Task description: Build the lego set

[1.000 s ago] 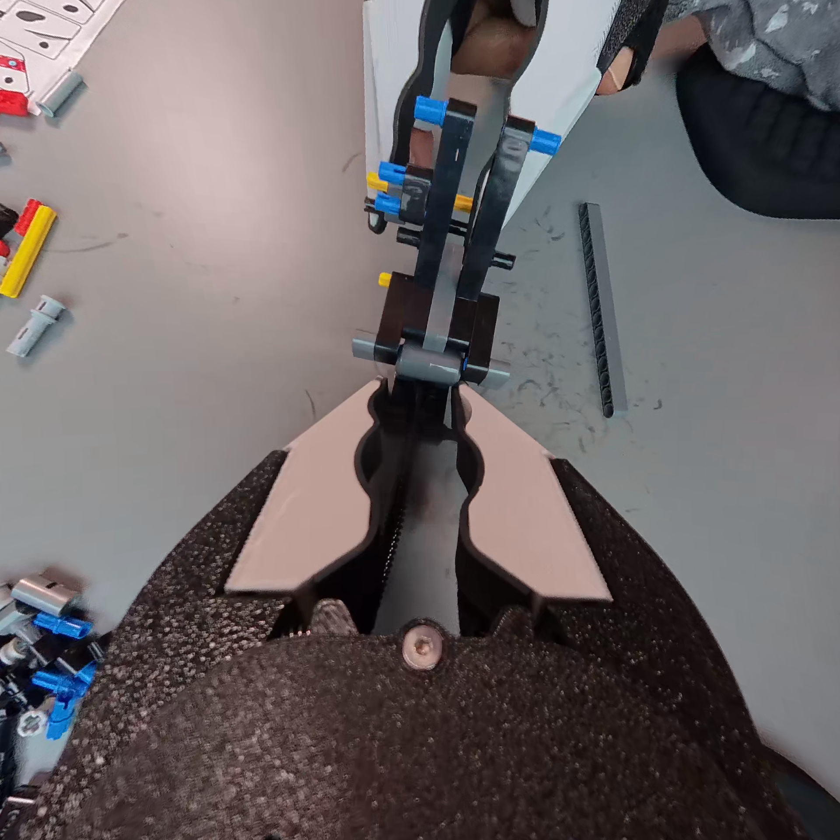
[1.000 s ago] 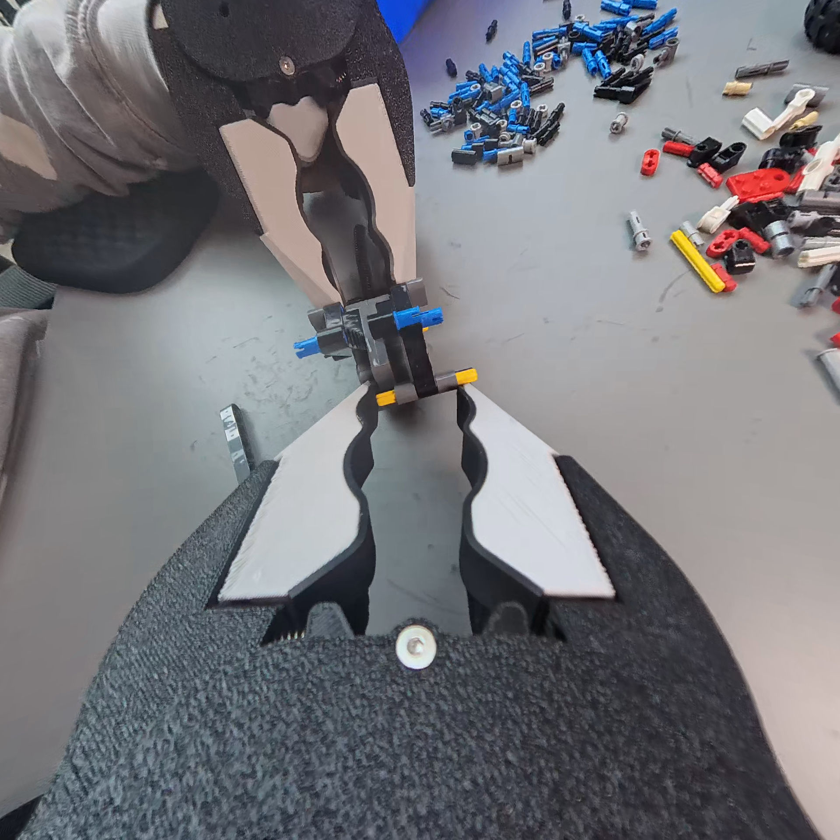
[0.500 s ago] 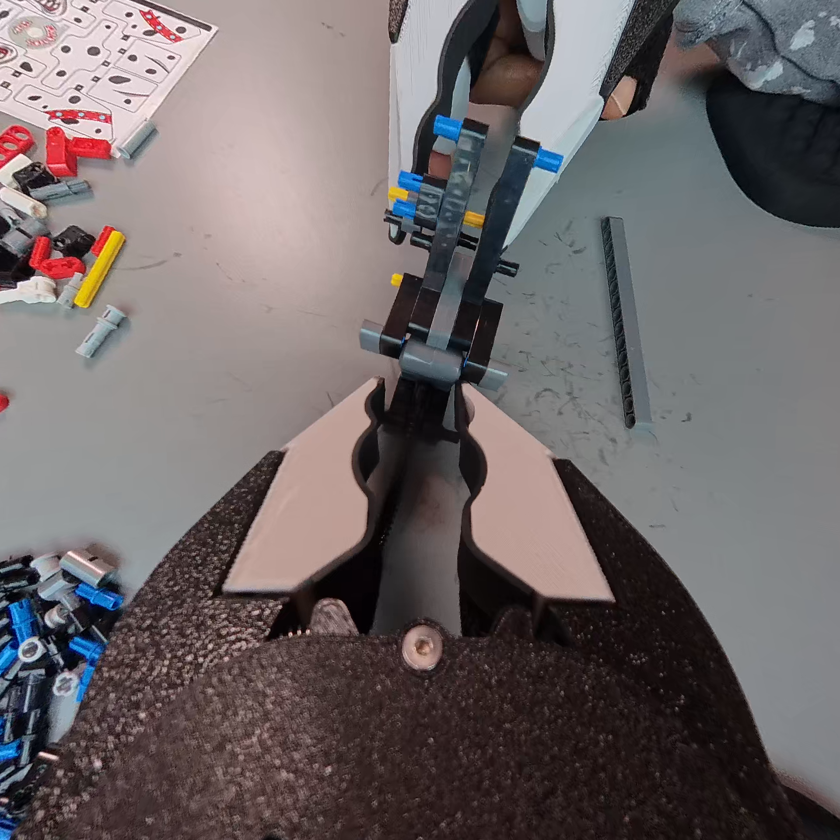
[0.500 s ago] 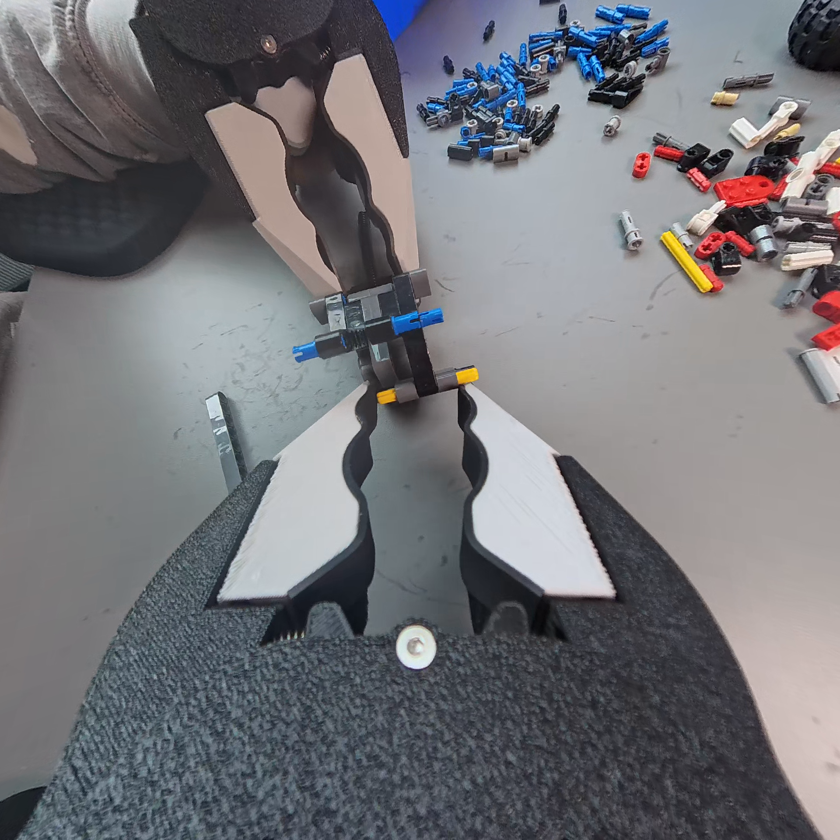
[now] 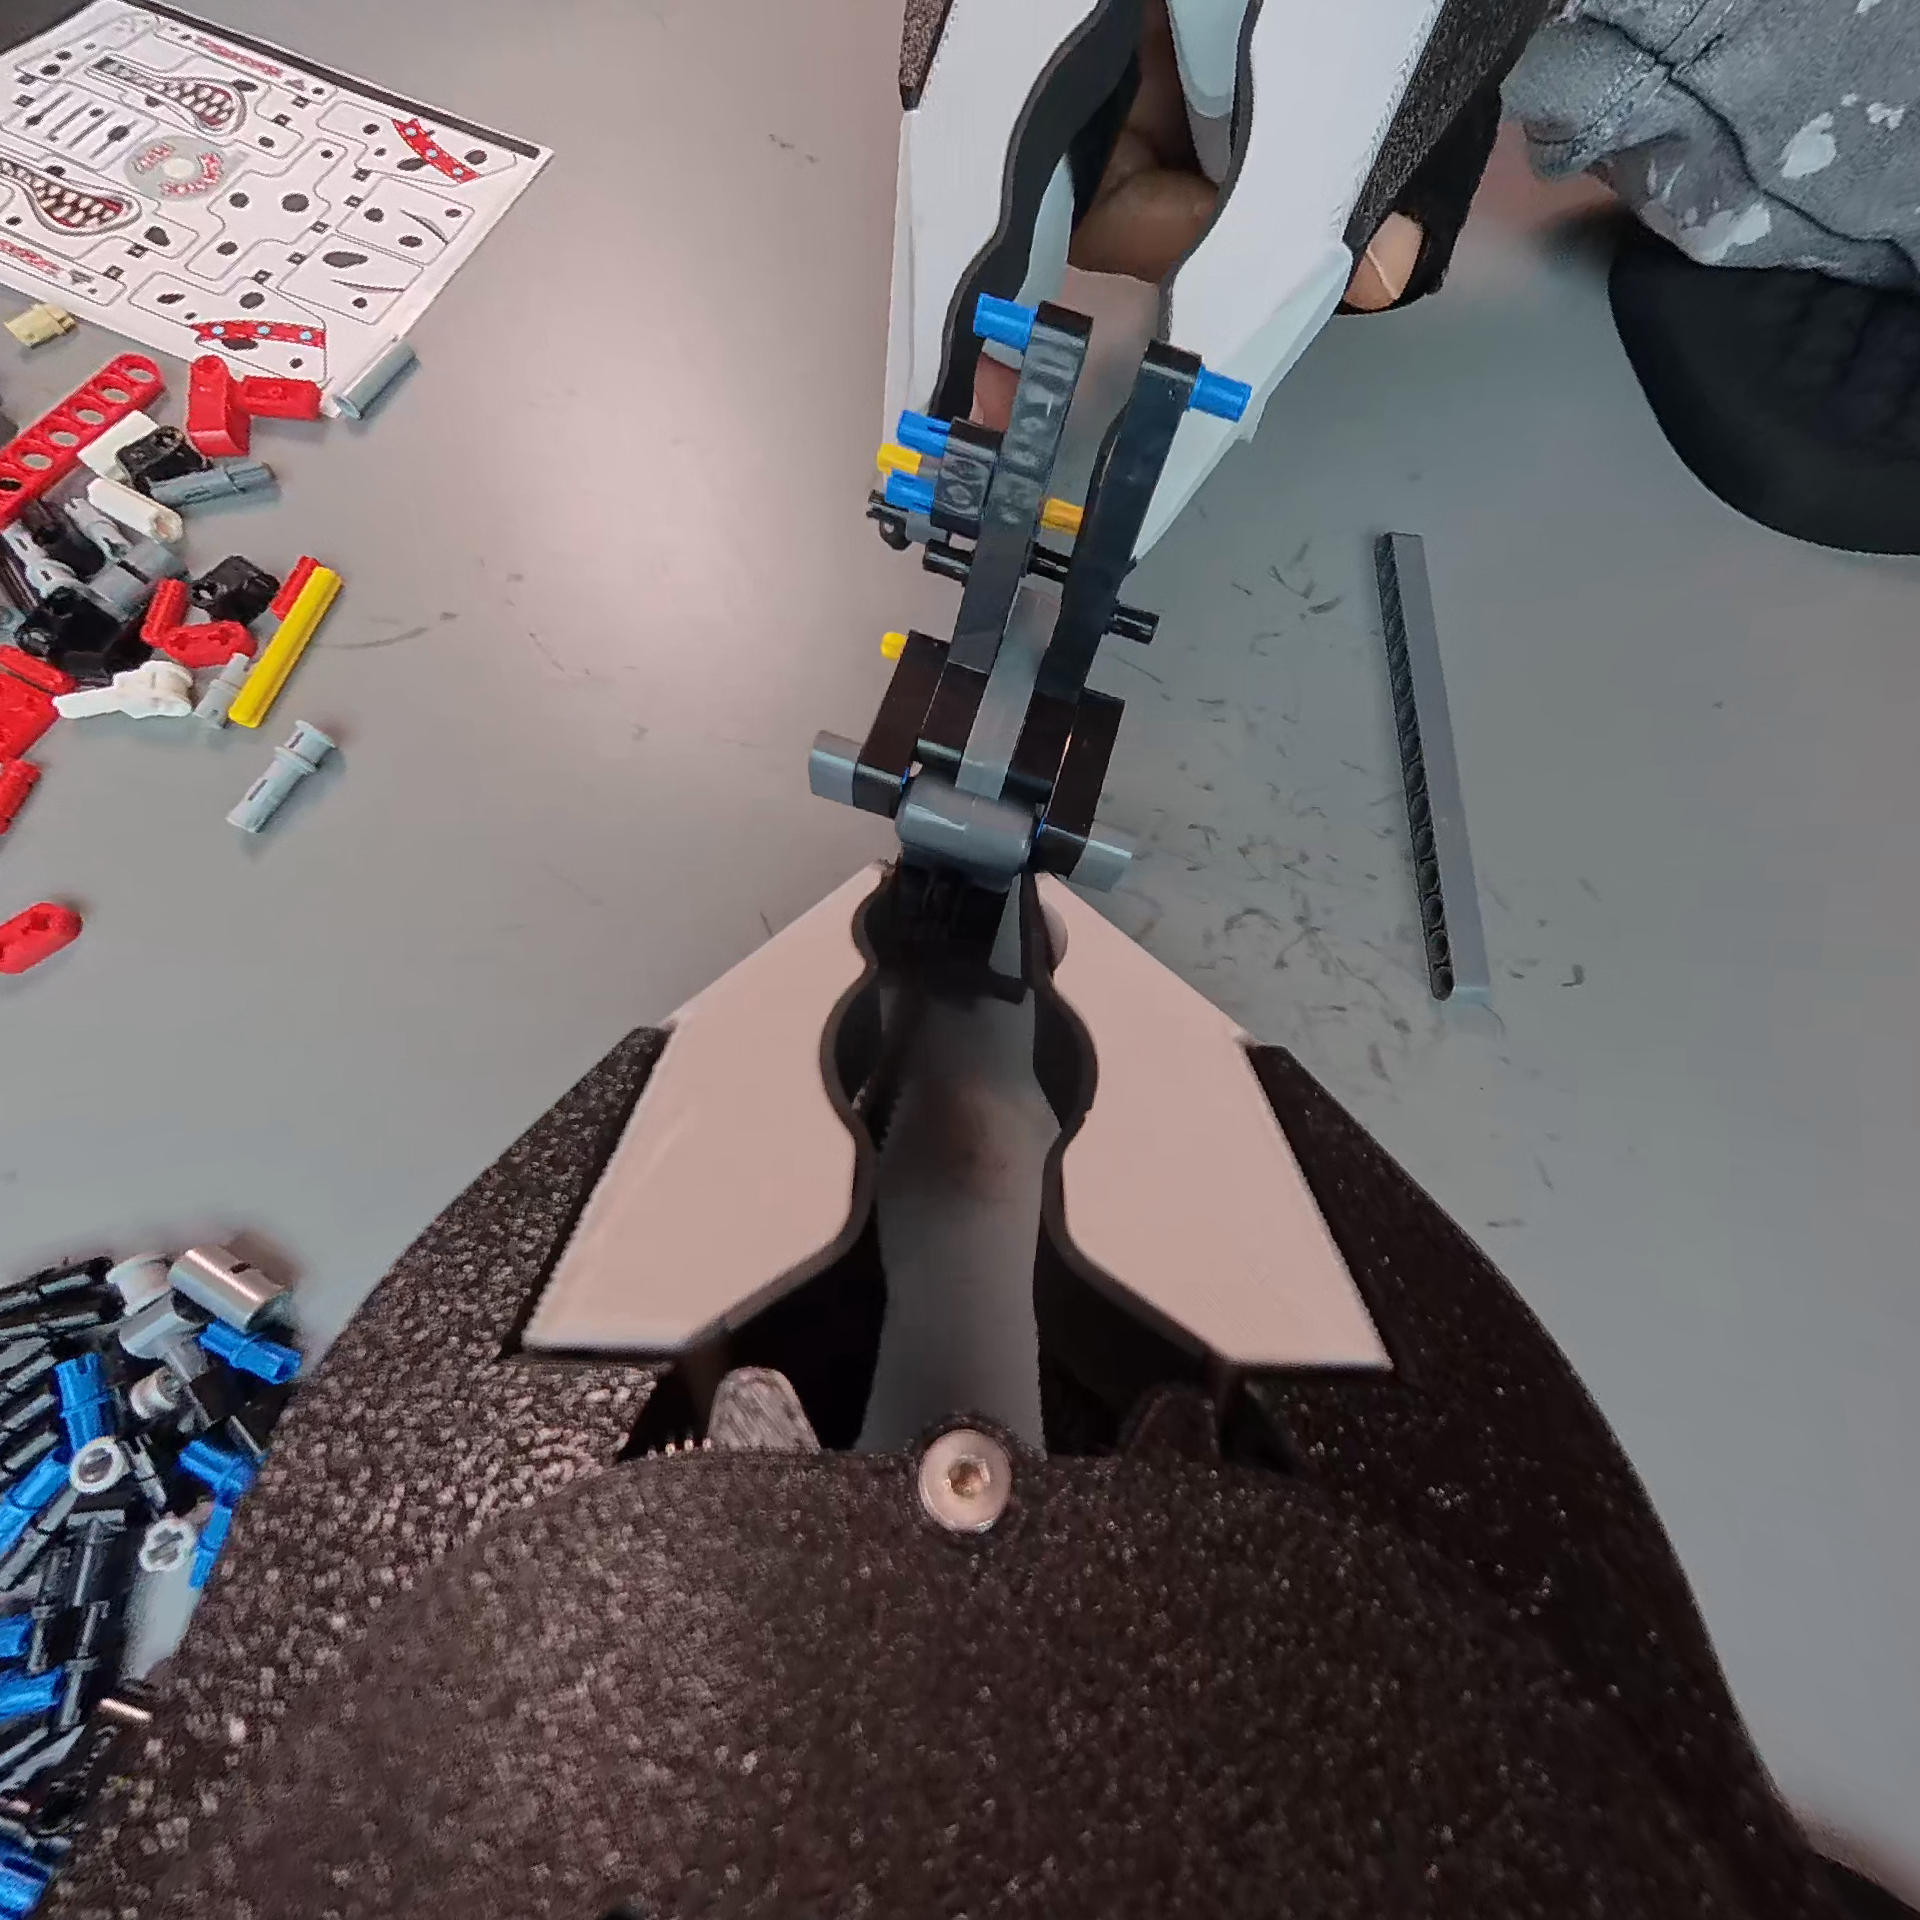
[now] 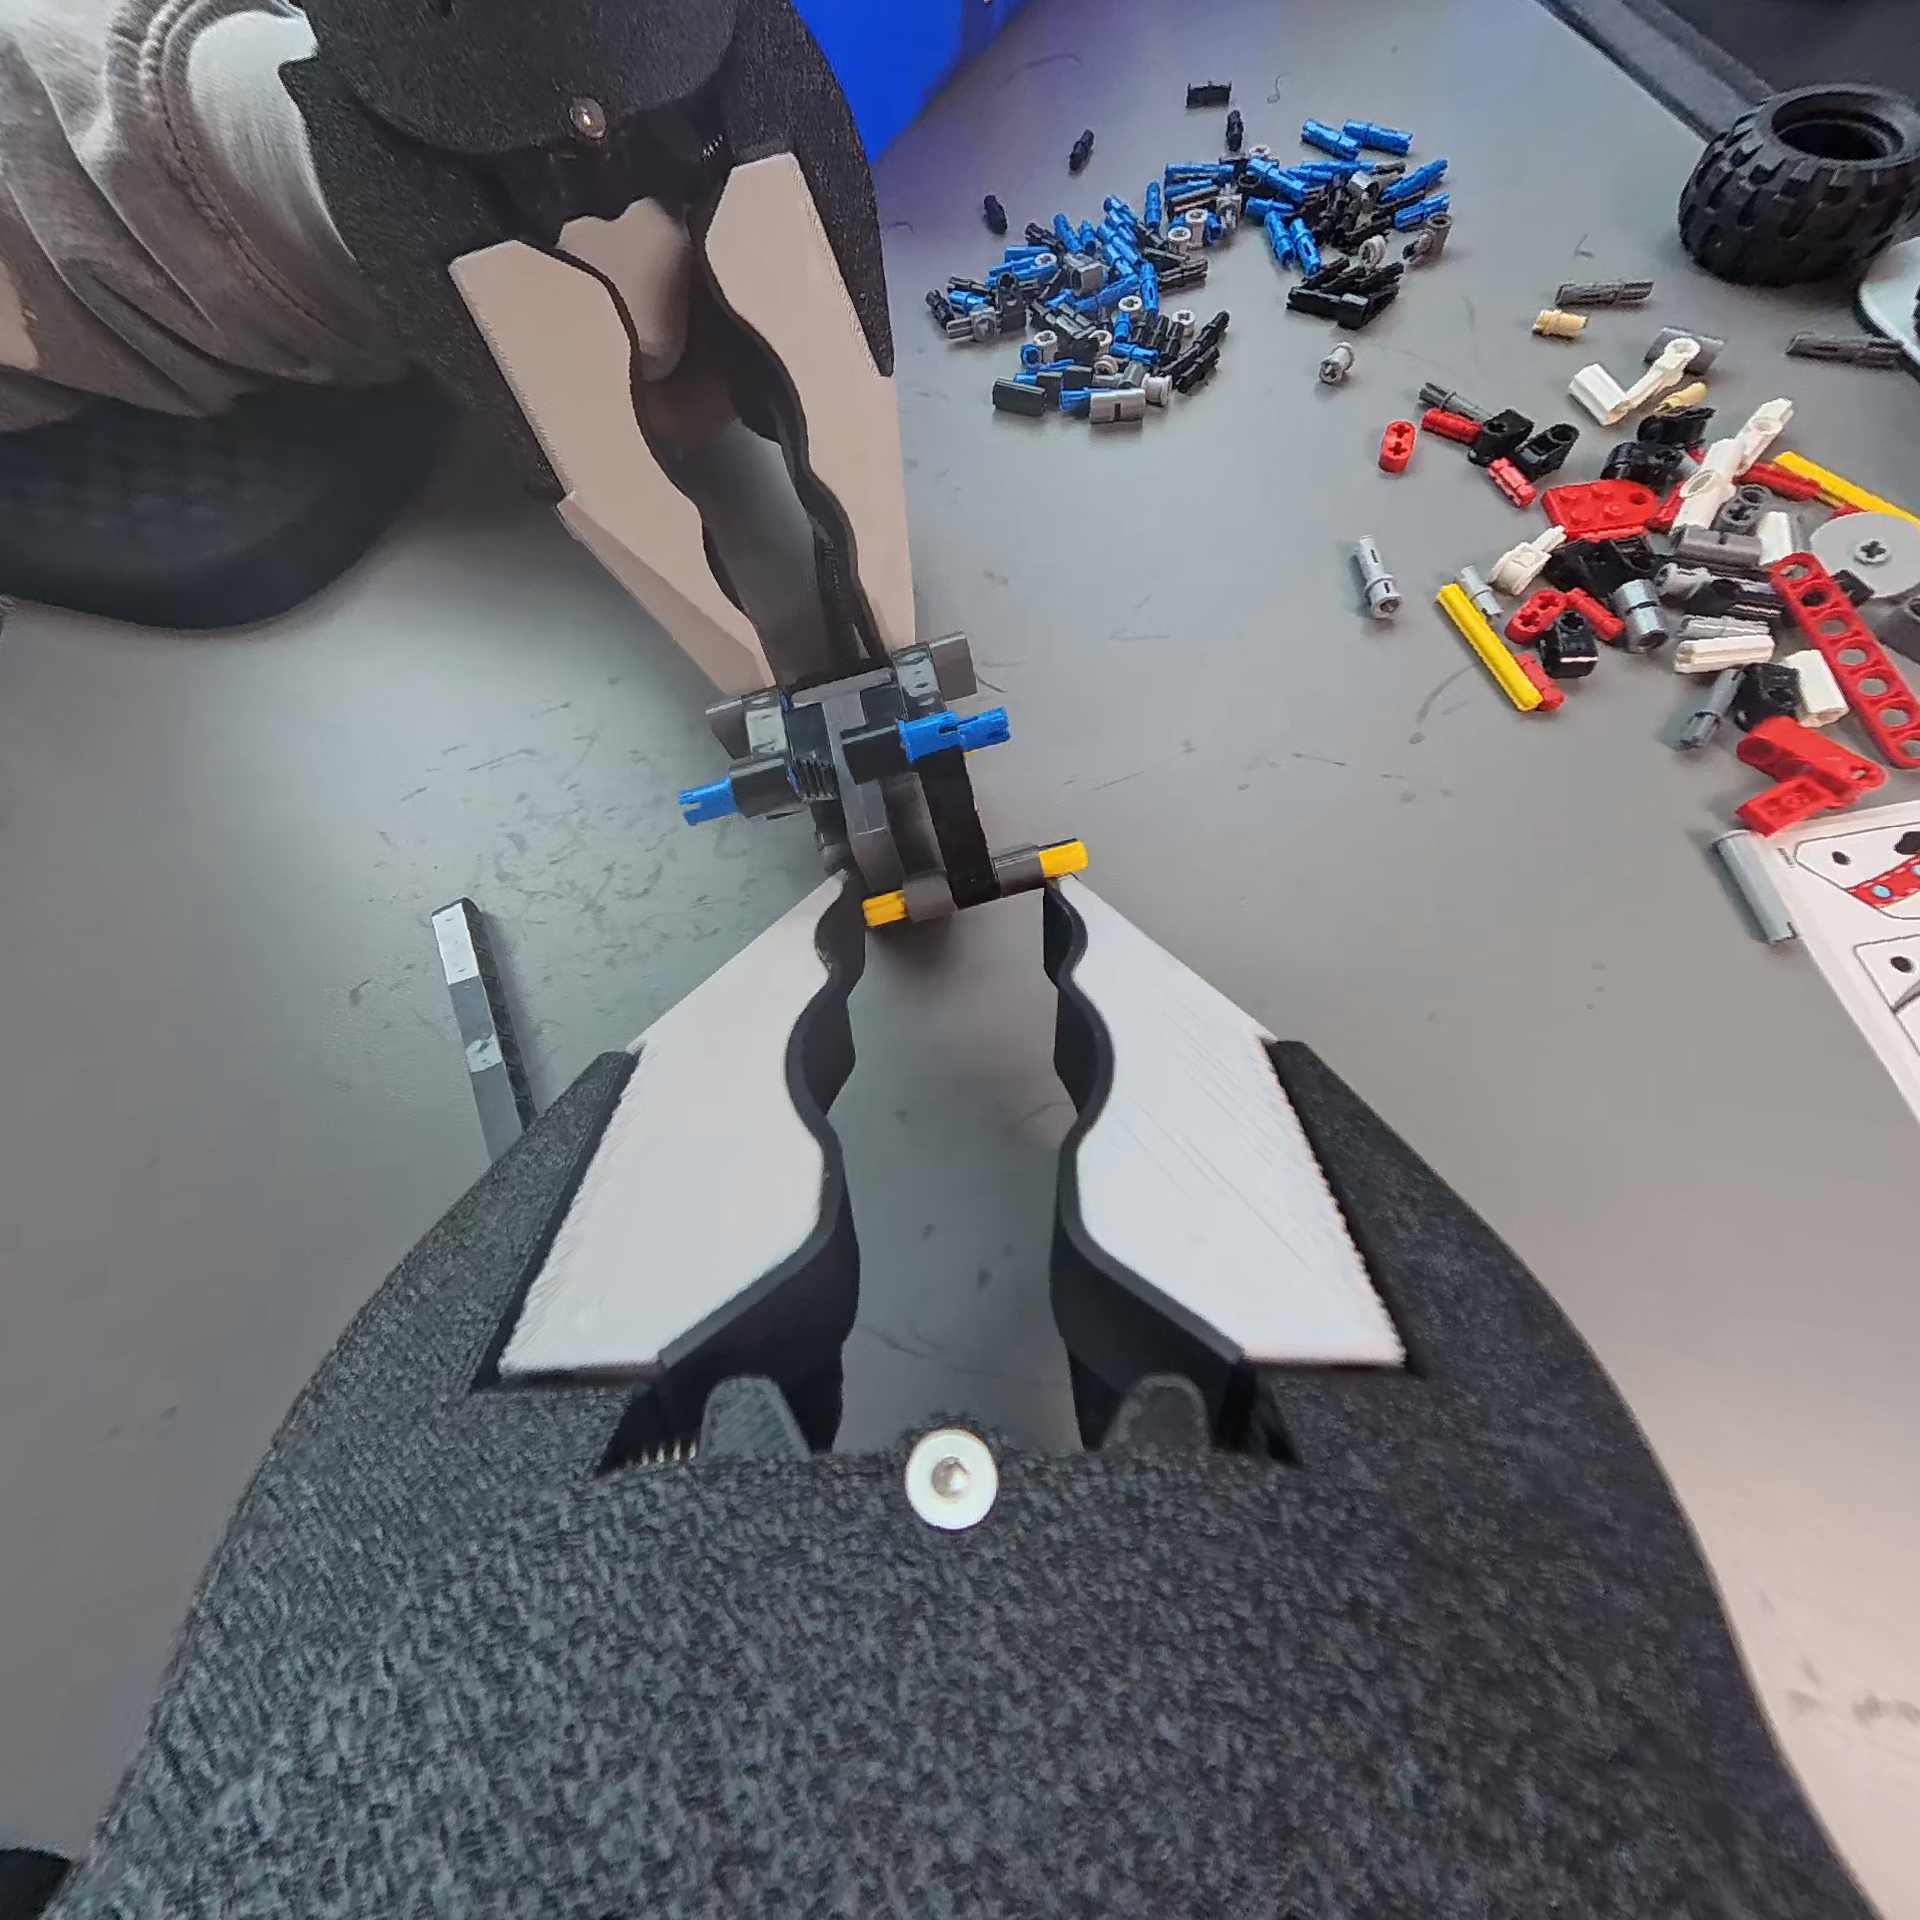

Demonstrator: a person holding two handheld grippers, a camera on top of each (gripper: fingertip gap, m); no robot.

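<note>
Workbench setting: scuffed grey table (image 6: 1247, 935), sorted loose lego parts (image 6: 1174, 281), sticker sheet (image 5: 239, 197).

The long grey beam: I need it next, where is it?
The long grey beam lies flat on the table, alone, right of the held assembly in the left wrist view.

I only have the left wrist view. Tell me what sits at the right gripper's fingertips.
Observer: A grey cross-piece with yellow ends on the lego assembly lies across the right gripper tips, with the jaws well apart.
Operator: Now find me a wheel.
Observer: A black tyre lies on the table, top right of the right wrist view, beyond the blue and black pin pile.
Operator: Report what's behind the left gripper.
Observer: Something blue, cut off by the frame.
</note>
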